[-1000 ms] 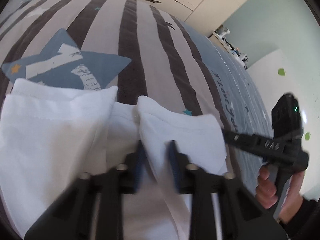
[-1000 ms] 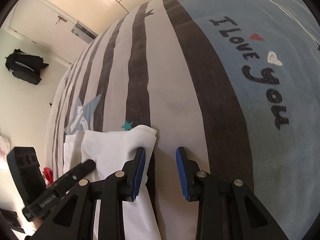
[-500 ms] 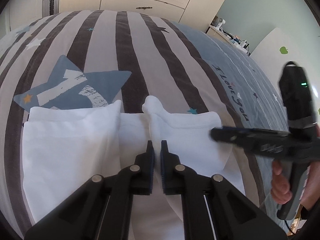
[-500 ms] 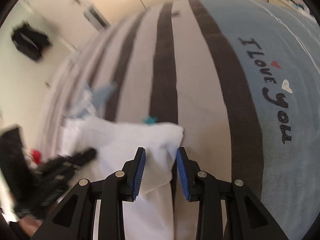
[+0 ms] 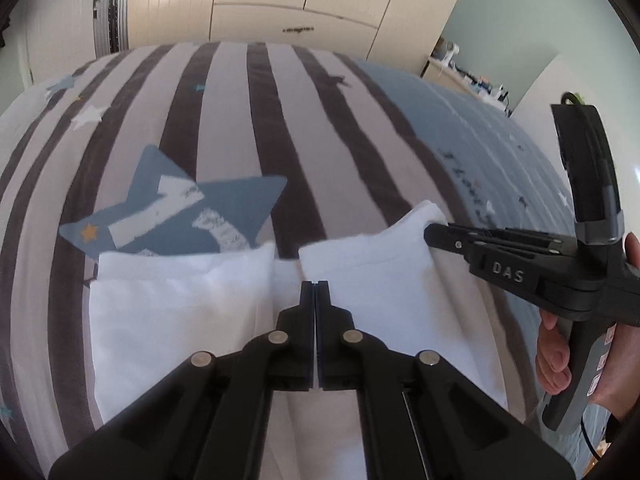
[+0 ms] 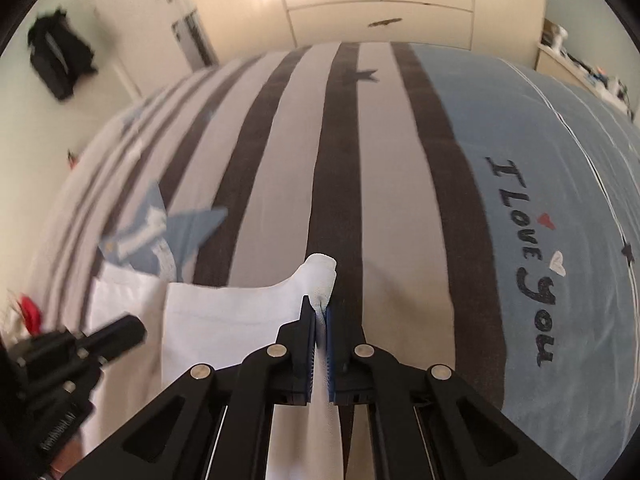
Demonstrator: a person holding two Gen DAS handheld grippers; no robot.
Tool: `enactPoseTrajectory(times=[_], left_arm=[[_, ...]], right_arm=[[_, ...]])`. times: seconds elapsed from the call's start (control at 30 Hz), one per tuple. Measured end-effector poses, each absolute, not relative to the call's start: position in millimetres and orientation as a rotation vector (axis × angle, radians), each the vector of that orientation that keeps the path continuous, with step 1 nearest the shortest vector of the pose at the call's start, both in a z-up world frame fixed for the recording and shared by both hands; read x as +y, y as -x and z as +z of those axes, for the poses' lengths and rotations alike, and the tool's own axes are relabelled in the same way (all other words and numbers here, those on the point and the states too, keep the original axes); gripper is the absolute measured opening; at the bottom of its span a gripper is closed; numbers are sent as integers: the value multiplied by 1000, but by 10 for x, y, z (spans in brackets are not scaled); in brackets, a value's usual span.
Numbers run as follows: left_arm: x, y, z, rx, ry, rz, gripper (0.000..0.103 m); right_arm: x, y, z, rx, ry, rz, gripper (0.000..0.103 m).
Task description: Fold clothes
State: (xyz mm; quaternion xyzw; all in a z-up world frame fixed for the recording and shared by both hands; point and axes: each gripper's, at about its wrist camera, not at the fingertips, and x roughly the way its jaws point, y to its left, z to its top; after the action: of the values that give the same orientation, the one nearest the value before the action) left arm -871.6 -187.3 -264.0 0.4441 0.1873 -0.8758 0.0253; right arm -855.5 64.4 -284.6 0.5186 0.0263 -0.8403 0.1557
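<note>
A soft, light white cotton garment (image 5: 180, 312) lies flat on a striped bed cover (image 5: 240, 128); it looks limp, best taken at corners and hems. The left hand-held gripper (image 5: 315, 292) is pressed together on the cloth's far edge just ahead. The right hand-held gripper (image 6: 319, 316) pinches a bunched corner, which pokes out beyond its fingertips.

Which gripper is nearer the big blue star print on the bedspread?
Left. The left gripper pinches the white garment at its middle edge, just below the blue star. The right gripper grips the garment's far corner, farther from it.
</note>
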Motion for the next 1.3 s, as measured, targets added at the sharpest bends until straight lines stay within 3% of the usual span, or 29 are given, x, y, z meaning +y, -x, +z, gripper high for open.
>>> enactPoseTrajectory(times=[0.2,0.37,0.57,0.93,1.3], left_arm=[[-2028,8470,-2674,711,-1308,-2705,0],[-2091,8209,-2547,657,-1280,-2761,4],[-1899,8000,-2630,610,-1392,-2832,27],[-1403,7378,-2560,677,-1412,-2892,27],[-1263,5420,-2611,714,-1508,-2605,27]], right_arm=[[633,8471,-2852,145,-1470,-2444,15],[823,8162,-2586,67,-1358,-2467,16],[1146,7671,-2560,30,-1365,-2366,17],[1480,6362,-2781,37,-1388,-2297,17],[2150,4960,-2889,-40,-1601,-2277,17]])
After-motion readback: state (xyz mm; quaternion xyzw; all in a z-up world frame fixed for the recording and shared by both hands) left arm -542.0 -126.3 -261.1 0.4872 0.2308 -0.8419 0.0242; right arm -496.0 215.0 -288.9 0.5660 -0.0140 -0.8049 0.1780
